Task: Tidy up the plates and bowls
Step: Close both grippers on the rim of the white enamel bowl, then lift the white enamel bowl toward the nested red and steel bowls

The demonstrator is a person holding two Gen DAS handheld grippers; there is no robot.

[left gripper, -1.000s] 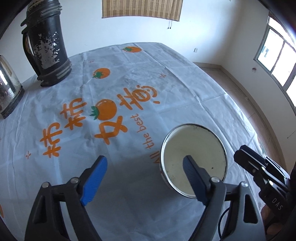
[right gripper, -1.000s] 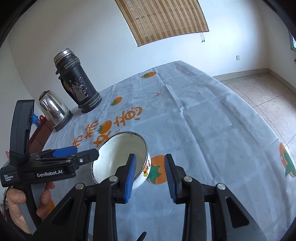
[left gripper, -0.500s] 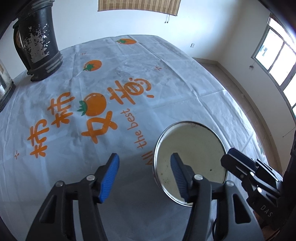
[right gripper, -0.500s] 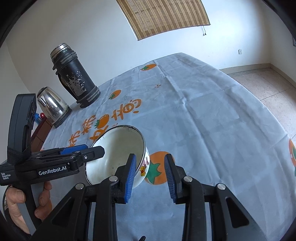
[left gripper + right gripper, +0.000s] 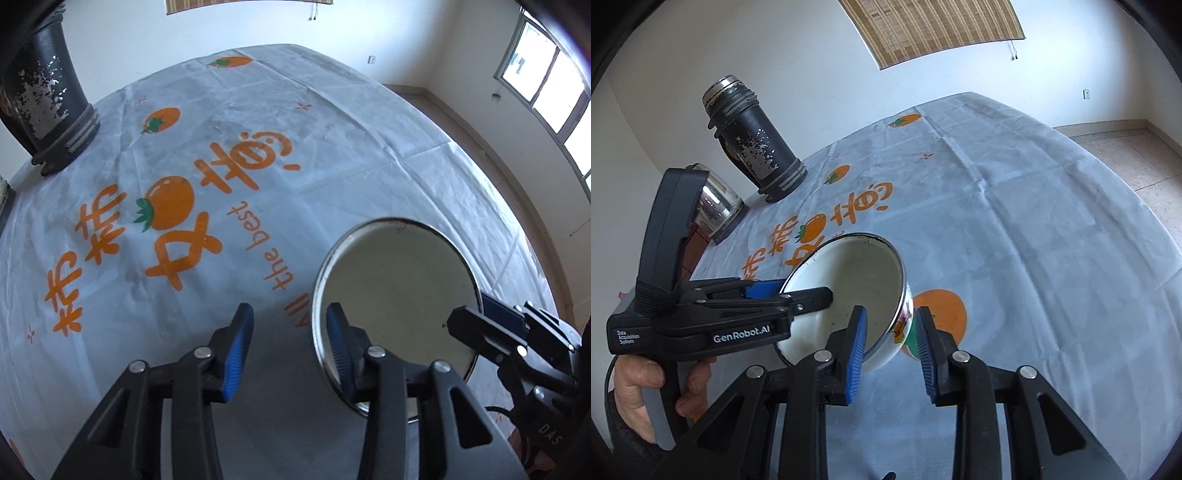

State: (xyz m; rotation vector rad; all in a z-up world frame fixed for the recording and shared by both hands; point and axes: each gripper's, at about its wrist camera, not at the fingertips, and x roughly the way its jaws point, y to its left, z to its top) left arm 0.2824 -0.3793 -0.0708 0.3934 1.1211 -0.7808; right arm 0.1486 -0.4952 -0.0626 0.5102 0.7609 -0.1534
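A white enamel bowl [image 5: 399,291] with a metal rim and a printed side sits tilted on the tablecloth; it also shows in the right wrist view [image 5: 857,288]. My left gripper [image 5: 291,347] straddles the bowl's near rim, one blue pad inside and one outside, with a gap between them. My right gripper [image 5: 890,343] straddles the opposite rim the same way, its pads apart around the wall. Whether either pad touches the rim I cannot tell. The left gripper shows from the side in the right wrist view [image 5: 768,295].
A tall black thermos [image 5: 753,144] and a steel kettle [image 5: 718,206] stand at the far left of the table. The tablecloth [image 5: 332,129] bears orange fruit prints and lettering. The table edge drops to a tiled floor [image 5: 1137,147] on the right.
My left gripper has narrowed its jaws and moved in over the bowl's rim. The bowl has tipped further up. The right gripper has stayed at the rim.
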